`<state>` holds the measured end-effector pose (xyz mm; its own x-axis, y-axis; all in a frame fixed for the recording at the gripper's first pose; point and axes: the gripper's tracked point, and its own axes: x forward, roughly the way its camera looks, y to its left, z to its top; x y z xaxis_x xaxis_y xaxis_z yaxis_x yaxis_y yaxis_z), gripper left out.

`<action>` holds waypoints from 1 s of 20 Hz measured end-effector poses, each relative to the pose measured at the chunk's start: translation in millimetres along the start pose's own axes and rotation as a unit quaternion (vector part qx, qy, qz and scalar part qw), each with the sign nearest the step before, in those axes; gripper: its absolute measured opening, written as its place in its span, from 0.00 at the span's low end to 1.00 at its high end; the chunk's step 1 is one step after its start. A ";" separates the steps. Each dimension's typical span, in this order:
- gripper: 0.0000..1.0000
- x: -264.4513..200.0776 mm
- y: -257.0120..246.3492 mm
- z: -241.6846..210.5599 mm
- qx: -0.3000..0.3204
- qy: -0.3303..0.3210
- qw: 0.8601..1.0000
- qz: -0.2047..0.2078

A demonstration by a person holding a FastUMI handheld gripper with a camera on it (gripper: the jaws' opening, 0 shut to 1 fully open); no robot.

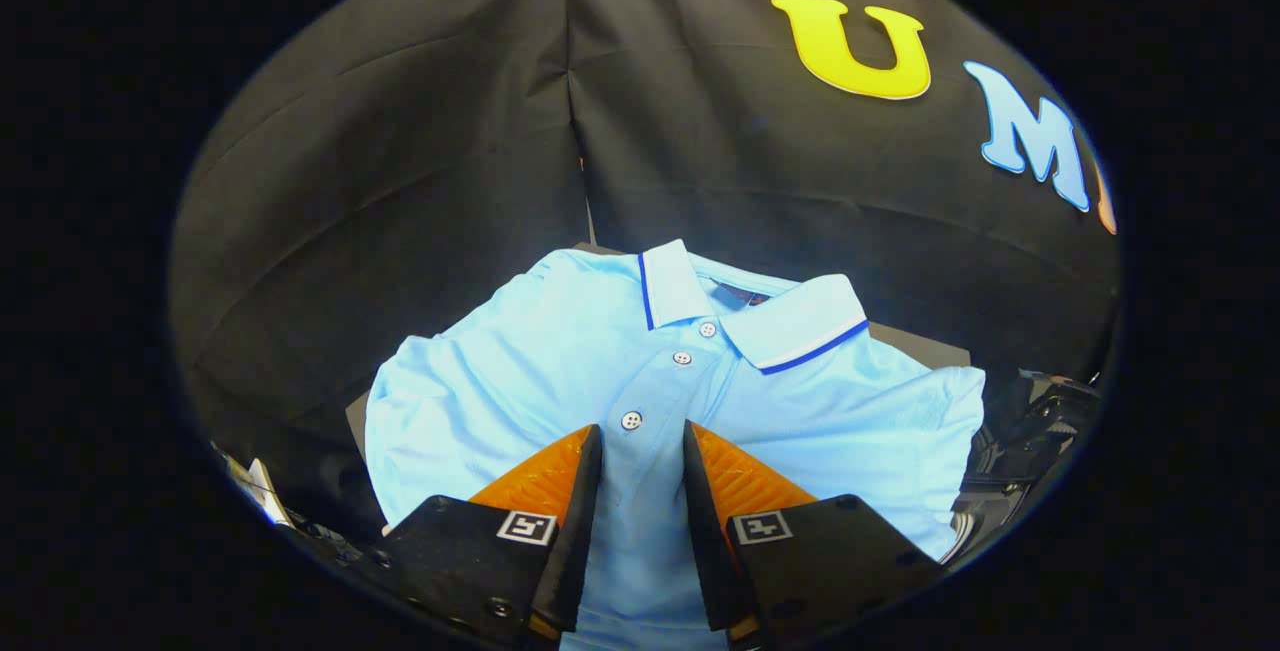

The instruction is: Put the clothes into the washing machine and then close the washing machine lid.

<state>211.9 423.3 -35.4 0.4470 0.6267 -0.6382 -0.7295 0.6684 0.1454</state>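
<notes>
Picking up appears to be the step in hand: the gripper [642,441] is hovering over the light blue polo shirt [560,381], fingers parted a little and holding nothing. The shirt is lying flat between and beyond the fingers, collar [800,326] pointing away, its long axis running along them. Next, the fingers likely need lowering and pinching the cloth by the buttons [631,420].

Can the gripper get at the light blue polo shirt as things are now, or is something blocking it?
Probably yes. The gripper is open, its fingers right above the polo shirt, and the button strip shows in the gap between them. Nothing lies on the shirt, so the way looks free.
</notes>
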 end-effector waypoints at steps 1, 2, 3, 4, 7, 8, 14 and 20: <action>0.50 -0.4 -0.2 -0.5 -0.005 0.001 1.000 -0.001; 0.40 -0.7 -0.3 -0.1 -0.010 0.001 1.000 -0.002; 0.30 -0.7 -0.3 3.0 0.001 -0.015 1.000 -0.001; 0.20 5.6 -0.2 3.4 0.018 -0.023 1.000 0.006; 0.07 8.3 0.0 5.9 0.047 -0.032 0.998 0.007; 0.04 -3.5 -0.4 5.6 0.051 -0.032 0.998 0.008; 0.01 -20.3 2.0 25.1 0.074 -0.072 0.994 0.037; 0.01 -47.3 6.0 39.8 0.056 -0.112 0.991 0.043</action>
<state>207.0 413.6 25.8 0.4982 0.7479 -0.4387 -0.7133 0.6412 0.2829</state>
